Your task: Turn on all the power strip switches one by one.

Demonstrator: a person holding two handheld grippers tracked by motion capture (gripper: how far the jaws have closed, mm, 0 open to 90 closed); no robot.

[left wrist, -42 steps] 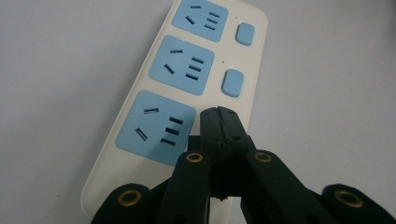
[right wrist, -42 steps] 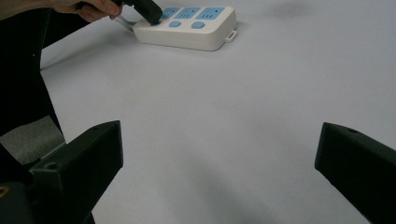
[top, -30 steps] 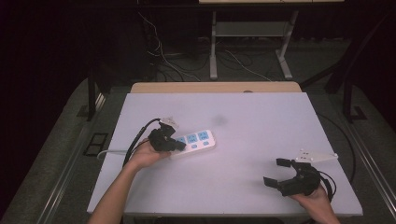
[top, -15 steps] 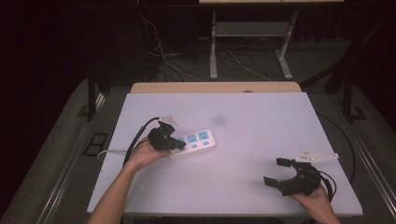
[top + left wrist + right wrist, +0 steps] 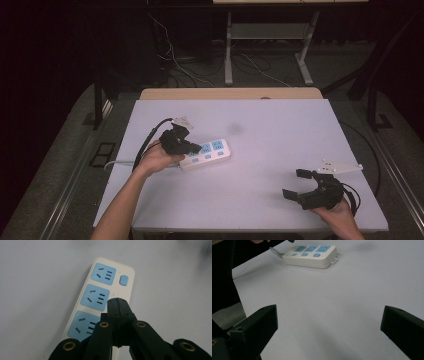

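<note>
Left gripper [image 5: 117, 302], jaws closed and empty, hovers over the strip [image 5: 100, 297], poised to press; next, a switch [image 5: 124, 280]. Right gripper [image 5: 302, 186] waits wide open, empty.

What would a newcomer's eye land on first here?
The white power strip with blue sockets, lying left of centre on the pale table, under the shut left gripper poised over its middle. The right gripper waits wide open near the table's front right corner.

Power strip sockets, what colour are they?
Light blue sockets on a cream power strip, clearest in the left gripper view.
</note>
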